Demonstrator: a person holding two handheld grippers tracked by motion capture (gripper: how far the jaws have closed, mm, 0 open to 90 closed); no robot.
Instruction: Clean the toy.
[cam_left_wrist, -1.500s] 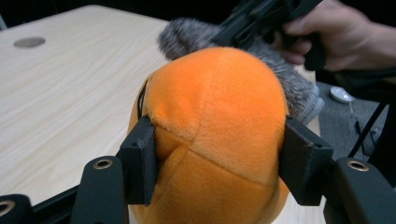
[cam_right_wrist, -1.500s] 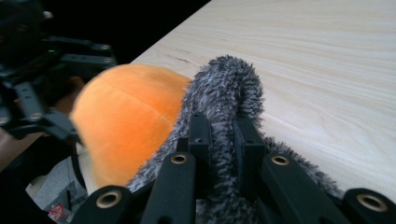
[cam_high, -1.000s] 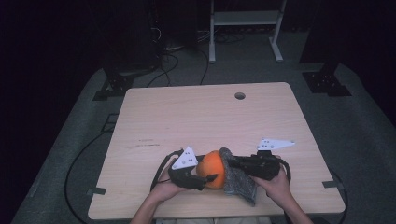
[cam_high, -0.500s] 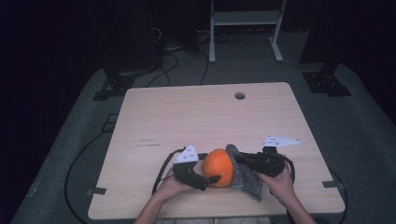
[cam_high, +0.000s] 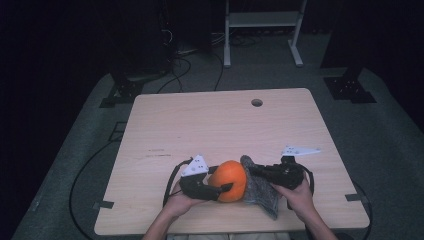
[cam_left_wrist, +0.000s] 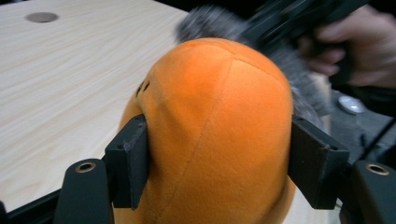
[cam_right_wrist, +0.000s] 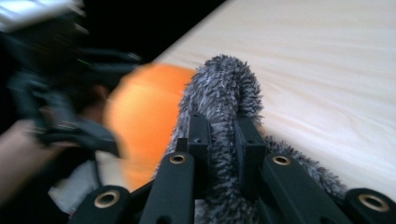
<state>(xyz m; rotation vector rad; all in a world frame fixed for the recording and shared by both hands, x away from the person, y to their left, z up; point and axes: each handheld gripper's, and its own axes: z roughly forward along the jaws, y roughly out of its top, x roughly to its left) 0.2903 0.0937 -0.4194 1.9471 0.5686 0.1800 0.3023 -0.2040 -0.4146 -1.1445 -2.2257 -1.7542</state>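
Left gripper (cam_left_wrist: 219, 154) jaws, just closing, are pressing both sides of the orange plush (cam_left_wrist: 215, 135). Right gripper (cam_right_wrist: 223, 135) is pinching the grey furry cloth (cam_right_wrist: 224, 93) just beside it. No writing legible.

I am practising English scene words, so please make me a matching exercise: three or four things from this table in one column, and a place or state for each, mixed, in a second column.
Things
1. orange plush toy
2. grey fuzzy cloth
3. left gripper
4. round hole

Places or states
A. pinched by the right gripper
B. in the table top, far side
C. fingers on both sides of the toy
D. between the two grippers

Pairs: 1-D, 2-A, 3-C, 4-B
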